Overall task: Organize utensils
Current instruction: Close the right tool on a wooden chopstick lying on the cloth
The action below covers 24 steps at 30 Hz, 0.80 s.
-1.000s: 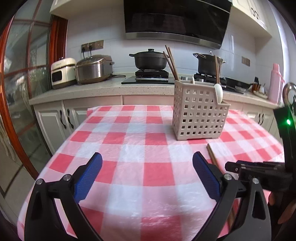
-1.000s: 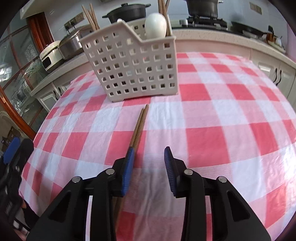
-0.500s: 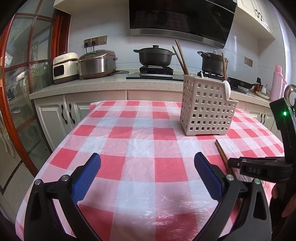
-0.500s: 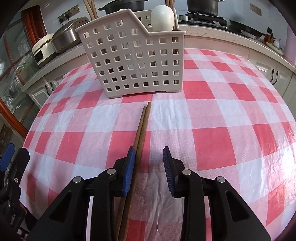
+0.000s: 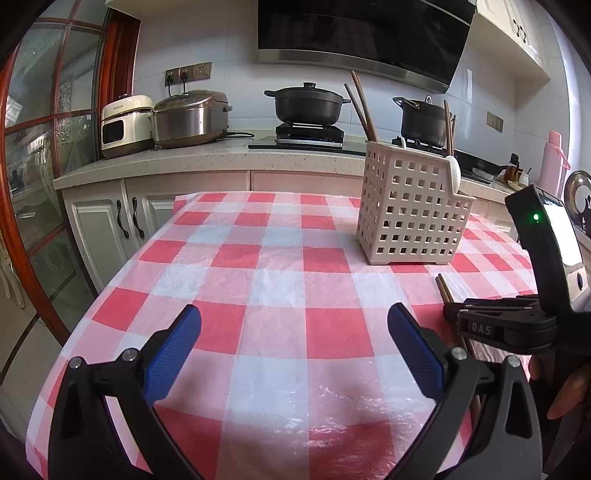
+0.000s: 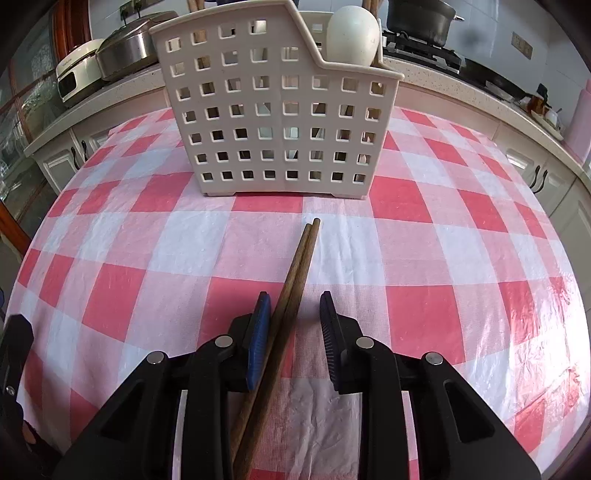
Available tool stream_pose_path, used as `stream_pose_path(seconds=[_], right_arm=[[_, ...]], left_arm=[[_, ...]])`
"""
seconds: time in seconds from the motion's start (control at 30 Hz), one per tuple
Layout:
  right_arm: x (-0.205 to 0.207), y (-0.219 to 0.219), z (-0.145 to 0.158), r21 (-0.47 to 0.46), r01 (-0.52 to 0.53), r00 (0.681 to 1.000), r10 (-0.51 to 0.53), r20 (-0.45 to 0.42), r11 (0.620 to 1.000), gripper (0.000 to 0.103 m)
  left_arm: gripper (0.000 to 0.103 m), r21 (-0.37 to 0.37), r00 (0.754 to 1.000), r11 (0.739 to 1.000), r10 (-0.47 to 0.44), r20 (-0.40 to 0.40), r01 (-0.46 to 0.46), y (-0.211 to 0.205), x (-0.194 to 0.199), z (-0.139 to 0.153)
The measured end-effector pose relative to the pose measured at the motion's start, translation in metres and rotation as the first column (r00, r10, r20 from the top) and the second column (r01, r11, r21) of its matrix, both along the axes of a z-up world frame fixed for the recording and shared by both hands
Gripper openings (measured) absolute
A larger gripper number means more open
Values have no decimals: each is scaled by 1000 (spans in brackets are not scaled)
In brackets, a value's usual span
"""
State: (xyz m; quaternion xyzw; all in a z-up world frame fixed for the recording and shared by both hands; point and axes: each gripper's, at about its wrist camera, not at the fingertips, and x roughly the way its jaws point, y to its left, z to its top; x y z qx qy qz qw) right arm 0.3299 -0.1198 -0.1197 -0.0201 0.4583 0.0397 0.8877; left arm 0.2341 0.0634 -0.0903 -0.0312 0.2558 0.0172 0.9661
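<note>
Since a second ago, right gripper has shifted sideways so that the pair of wooden chopsticks, formerly outside its left pad, now lies between the two pads; jaws are closing, narrower than before. Left pad touches the pair; right pad stands clear of it, so no grip is made. Left gripper: released, jaws wide, nothing between them, hovering over the cloth, little changed.

Chopsticks: flat on the table, side by side, tips pointing toward the basket and stopping just short of its base; near ends run under the right gripper.

Surface: table under a red-and-white checked tablecloth, thin plastic sheen, lightly wrinkled.

Container: beige perforated utensil basket, upright on the cloth, directly beyond the chopstick tips. Contents: a white spoon bowl-up in the lower front section; brown chopsticks leaning out of the taller back section, more sticks beside the spoon.

Room: kitchen counter behind the table, carrying a white cooker, a steel rice cooker, two black pots on a stove, range hood above, white cabinets below; pink flask far right.
</note>
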Motion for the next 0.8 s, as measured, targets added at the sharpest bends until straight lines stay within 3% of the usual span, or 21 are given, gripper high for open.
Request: stream_pose_path(seconds=[0.17,0.8], right_arm=[[-3,-13,12,108,6,1000,-7,11,994,25],[3,-10,-2,9,11,1000,-11,4,1000,23]], left_arm=[[98,-6,1000,1000,-3,-17,3,1,2,-2],[98,7,999,1000,-25,-39,25,-4,6,-3]])
